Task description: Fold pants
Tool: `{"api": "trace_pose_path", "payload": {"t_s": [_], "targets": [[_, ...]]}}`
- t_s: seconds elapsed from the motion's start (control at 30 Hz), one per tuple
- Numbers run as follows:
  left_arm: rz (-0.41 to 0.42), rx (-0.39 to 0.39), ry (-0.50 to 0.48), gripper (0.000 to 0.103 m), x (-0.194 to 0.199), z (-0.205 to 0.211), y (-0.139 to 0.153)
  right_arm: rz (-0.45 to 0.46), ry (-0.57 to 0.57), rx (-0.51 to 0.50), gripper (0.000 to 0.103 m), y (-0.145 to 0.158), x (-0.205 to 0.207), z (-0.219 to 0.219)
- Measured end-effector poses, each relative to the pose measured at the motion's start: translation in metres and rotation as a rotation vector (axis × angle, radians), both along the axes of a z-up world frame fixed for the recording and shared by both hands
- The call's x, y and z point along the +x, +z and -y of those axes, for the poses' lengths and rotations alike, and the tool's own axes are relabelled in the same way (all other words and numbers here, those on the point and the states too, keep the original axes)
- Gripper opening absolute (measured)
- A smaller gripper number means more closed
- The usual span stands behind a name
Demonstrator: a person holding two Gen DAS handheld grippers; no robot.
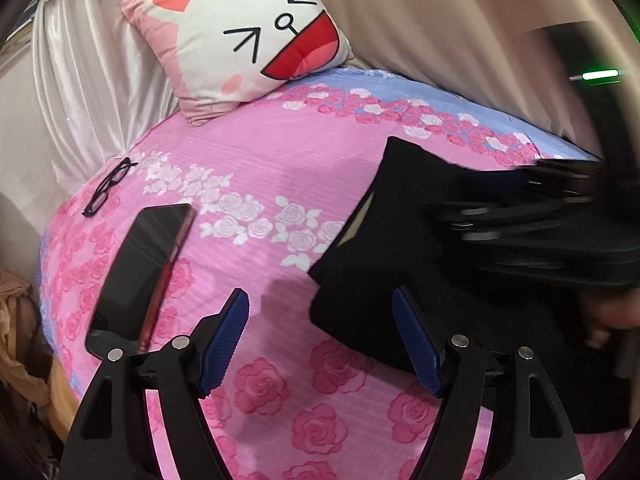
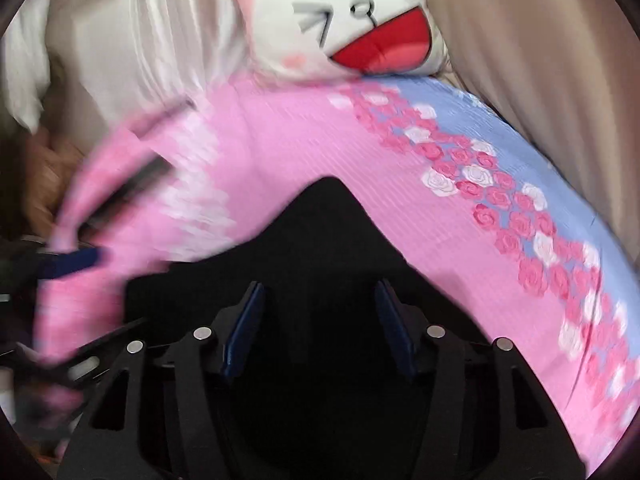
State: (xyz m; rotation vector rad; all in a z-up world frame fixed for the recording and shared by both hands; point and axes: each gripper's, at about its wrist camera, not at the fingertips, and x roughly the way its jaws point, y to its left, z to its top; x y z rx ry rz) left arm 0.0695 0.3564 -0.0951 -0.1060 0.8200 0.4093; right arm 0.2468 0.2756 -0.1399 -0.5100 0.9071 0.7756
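pants (image 1: 400,248) lie as a dark, partly folded bundle on the bed (image 1: 248,184), right of the phone (image 1: 140,272). left gripper (image 1: 320,340) hangs open beside their near edge; right gripper (image 2: 320,328), jaws open too, hovers over the cloth. best to pinch both near corners evenly before lifting. their long axis seems to run away toward the pillow (image 1: 240,36), though blur hides the ends.

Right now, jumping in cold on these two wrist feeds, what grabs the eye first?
The white and pink cartoon-face cushion with its wide red mouth, propped at the far end of the pink rose-print bedspread. Next, the black folded pants lying right of centre on that spread. Left of them lie a dark smartphone and black-framed glasses.
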Motion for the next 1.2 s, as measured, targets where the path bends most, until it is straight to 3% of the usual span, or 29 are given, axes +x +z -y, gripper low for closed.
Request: {"api": "trace_pose_path", "payload": {"t_s": [0.03, 0.13, 0.17, 0.23, 0.3, 0.4, 0.5, 0.57, 0.6, 0.63, 0.67, 0.73, 0.83, 0.9, 1.07, 1.2], "targets": [[0.0, 0.0, -0.005, 0.071, 0.001, 0.002, 0.0, 0.01, -0.019, 0.021, 0.073, -0.003, 0.007, -0.001], [0.01, -0.002, -0.022, 0.071, 0.001, 0.012, 0.005, -0.039, -0.171, 0.063, 0.069, -0.004, 0.05, 0.004], [0.015, -0.002, -0.031, 0.071, -0.001, 0.015, 0.008, -0.069, -0.194, 0.09, 0.061, -0.001, 0.055, 0.009], [0.027, -0.003, -0.05, 0.071, -0.003, 0.022, 0.012, -0.063, -0.192, 0.161, 0.058, 0.021, 0.043, 0.026], [0.035, -0.01, -0.073, 0.071, -0.004, 0.029, 0.015, 0.04, -0.181, 0.216, 0.058, 0.059, 0.006, 0.066], [0.061, -0.013, -0.133, 0.072, 0.003, 0.05, 0.022, 0.028, -0.233, 0.249, 0.058, 0.076, -0.028, 0.138], [0.041, 0.001, -0.161, 0.075, 0.022, 0.073, 0.015, -0.027, -0.332, 0.168, 0.059, 0.058, -0.047, 0.208], [0.012, -0.009, -0.173, 0.075, 0.034, 0.089, 0.009, -0.035, -0.429, 0.05, 0.046, 0.025, -0.032, 0.242], [0.008, -0.015, -0.18, 0.075, 0.037, 0.095, 0.008, -0.049, -0.432, 0.15, 0.038, 0.027, -0.028, 0.258], [0.008, -0.021, -0.198, 0.075, 0.038, 0.106, 0.009, -0.053, -0.466, 0.184, 0.038, 0.032, -0.025, 0.267], [0.009, -0.021, -0.217, 0.075, 0.037, 0.118, 0.012, 0.001, -0.557, 0.184, 0.039, 0.046, -0.024, 0.283], [0.021, -0.018, -0.256, 0.075, 0.03, 0.137, 0.019, 0.045, -0.598, 0.26, 0.04, 0.07, -0.035, 0.307], [0.036, -0.012, -0.313, 0.077, 0.016, 0.163, 0.027, 0.127, -0.677, 0.342, 0.041, 0.108, -0.085, 0.375], [0.036, 0.0, -0.347, 0.078, 0.009, 0.181, 0.029, 0.174, -0.772, 0.326, 0.059, 0.117, -0.12, 0.427], [0.017, 0.025, -0.46, 0.078, 0.002, 0.234, 0.026, 0.297, -1.217, 0.158, 0.062, 0.128, -0.255, 0.606], [-0.006, 0.038, -0.551, 0.078, 0.004, 0.288, 0.019, 0.257, -1.484, 0.132, 0.064, 0.116, -0.34, 0.71]]}}
